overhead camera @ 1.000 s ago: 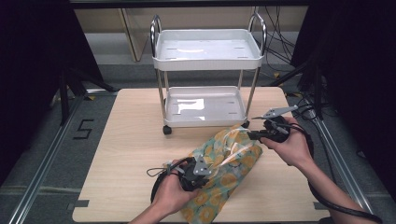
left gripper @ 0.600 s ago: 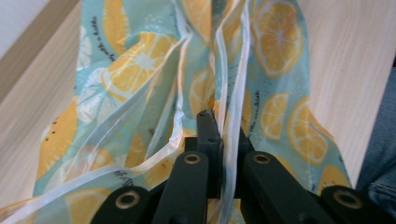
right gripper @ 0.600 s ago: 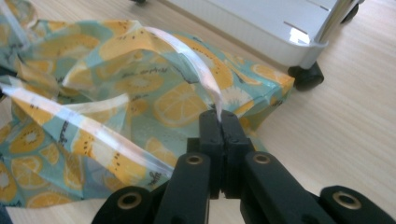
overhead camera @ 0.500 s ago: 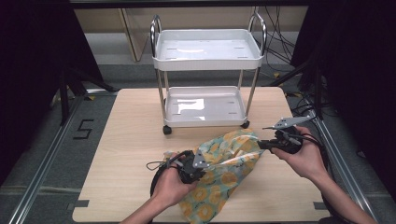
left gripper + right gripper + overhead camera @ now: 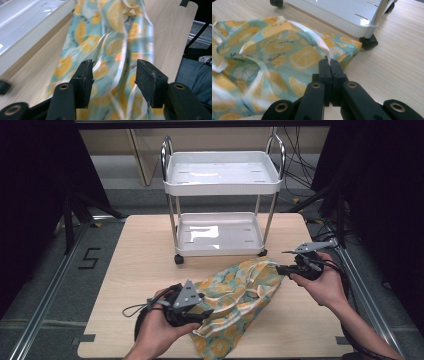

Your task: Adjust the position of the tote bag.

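On the wooden table [image 5: 135,270] before the white cart [image 5: 220,195], I see the lemon-print bag [image 5: 235,295] lying crumpled, my right gripper [image 5: 329,65] pinching its white strap [image 5: 319,41], my left gripper [image 5: 113,75] having just spread open over the cloth.

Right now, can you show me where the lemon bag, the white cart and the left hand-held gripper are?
lemon bag [image 5: 235,292], high view, middle of the printed cloth.
white cart [image 5: 222,185], high view, front wall of the top tray.
left hand-held gripper [image 5: 113,75], left gripper view, midway between its open jaws.
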Demonstrator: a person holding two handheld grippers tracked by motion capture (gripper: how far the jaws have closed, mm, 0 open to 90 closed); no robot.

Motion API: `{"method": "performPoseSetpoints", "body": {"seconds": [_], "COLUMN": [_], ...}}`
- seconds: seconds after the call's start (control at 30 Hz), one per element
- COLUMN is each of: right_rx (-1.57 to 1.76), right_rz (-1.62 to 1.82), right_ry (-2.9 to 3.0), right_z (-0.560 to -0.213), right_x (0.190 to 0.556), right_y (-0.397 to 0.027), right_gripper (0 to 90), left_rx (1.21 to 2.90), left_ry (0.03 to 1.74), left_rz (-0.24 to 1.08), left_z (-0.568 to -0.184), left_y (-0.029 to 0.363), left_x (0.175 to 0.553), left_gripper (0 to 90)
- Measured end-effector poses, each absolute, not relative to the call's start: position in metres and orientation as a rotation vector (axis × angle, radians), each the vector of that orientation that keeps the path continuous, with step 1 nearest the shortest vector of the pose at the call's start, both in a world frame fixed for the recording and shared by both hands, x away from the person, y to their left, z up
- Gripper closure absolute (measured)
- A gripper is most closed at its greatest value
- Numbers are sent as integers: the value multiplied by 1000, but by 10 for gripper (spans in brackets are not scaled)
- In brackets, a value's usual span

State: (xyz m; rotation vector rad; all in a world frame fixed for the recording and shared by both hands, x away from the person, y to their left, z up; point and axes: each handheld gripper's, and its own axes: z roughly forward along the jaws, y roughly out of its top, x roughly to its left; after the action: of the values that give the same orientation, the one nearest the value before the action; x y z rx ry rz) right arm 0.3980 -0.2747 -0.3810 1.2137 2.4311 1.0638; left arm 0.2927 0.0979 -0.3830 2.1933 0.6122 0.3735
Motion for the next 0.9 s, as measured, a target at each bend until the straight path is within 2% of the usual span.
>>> {"method": "performPoseSetpoints", "body": {"seconds": [0.1,0.17,0.3,0.43,0.53,0.67,0.77,0.8,0.83,0.87,0.9], "right_rx": [1212,1221,1239,1237,1248,1254,1253,1241,1241,1220,1220], "right_rz": [1093,1099,1108,1090,1105,1110,1105,1075,1075,1087,1087], "right_ry": [2402,2396,2395,2406,2386,2388,2387,2417,2417,2410,2410], "right_z": [-384,-384,-384,-383,-384,-384,-384,-384,-384,-386,-386], "right_x": [400,401,401,401,403,403,402,403,403,403,403], "right_y": [-273,-273,-273,-276,-276,-276,-276,-278,-278,-279,-279], "right_gripper": [900,900,900,900,900,900,900,900,900,900,900], "left_rx": [2164,2170,2208,2220,2196,2173,2173,2166,2145,2183,2166], "left_ry": [660,690,799,888,959,959,952,964,994,971,987], "left_rz": [367,372,370,289,210,111,88,61,38,36,35], "left_z": [-383,-387,-407,-425,-443,-451,-455,-457,-460,-462,-464], "left_y": [113,128,156,176,181,173,167,165,161,161,157], "left_x": [288,284,288,295,302,311,317,320,323,325,326], "left_gripper": [426,365,338,309,319,328,352,393,393,487,487]}}
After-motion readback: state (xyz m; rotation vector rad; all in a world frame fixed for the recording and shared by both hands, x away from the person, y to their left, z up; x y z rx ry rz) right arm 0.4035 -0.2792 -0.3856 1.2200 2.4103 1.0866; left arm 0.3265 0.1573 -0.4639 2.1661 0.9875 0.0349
